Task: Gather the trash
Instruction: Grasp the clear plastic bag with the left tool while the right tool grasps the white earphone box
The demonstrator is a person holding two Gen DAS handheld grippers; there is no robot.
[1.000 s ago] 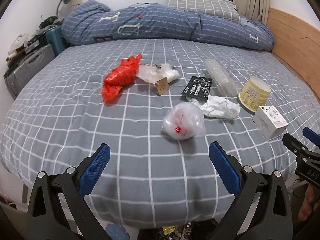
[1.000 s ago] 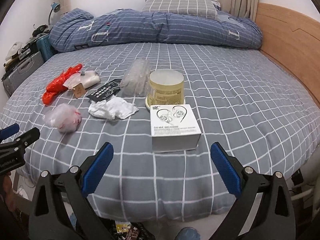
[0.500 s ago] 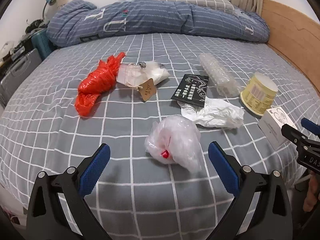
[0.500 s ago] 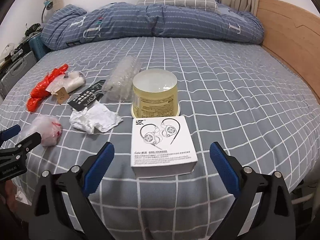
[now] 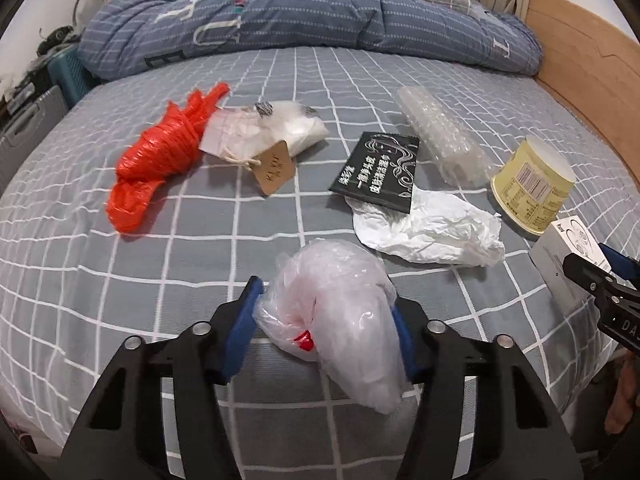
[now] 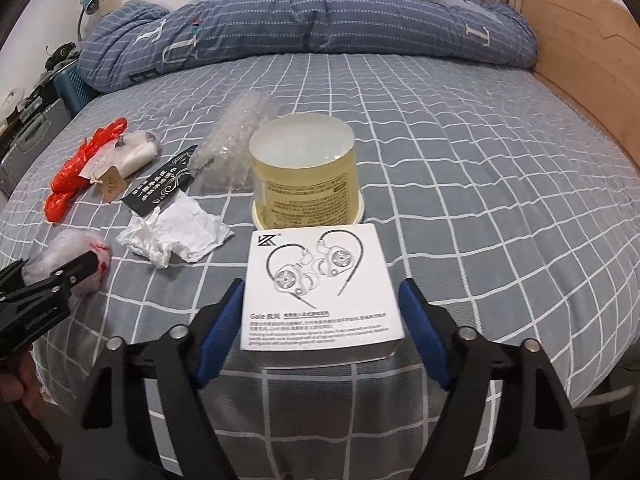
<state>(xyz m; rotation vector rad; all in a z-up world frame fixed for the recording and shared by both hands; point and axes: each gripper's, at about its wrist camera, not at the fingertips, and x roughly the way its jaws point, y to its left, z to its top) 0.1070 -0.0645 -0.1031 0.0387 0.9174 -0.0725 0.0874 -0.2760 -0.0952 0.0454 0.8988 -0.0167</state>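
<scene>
Trash lies on a grey checked bed. My left gripper (image 5: 326, 308) is shut on a crumpled clear plastic bag (image 5: 336, 316) with a red spot, still resting on the sheet. My right gripper (image 6: 322, 308) has its blue pads on both sides of a white earphone box (image 6: 320, 288); the left pad touches it and the right pad stands a little off. Beyond lie crumpled white paper (image 5: 432, 228), a black sachet (image 5: 378, 172), a yellow tub (image 6: 304, 176), a bubble-wrap roll (image 5: 440, 140), a red plastic bag (image 5: 160, 156) and a clear pouch with a brown tag (image 5: 264, 136).
A rolled blue duvet (image 5: 320, 24) and a pillow lie across the far side of the bed. A wooden headboard panel (image 6: 580, 60) runs along the right. A suitcase and clutter (image 5: 24, 120) stand to the left of the bed.
Both grippers moved forward onto the bed. The left jaws closed around the clear plastic bag. The right jaws narrowed around the white earphone box.
</scene>
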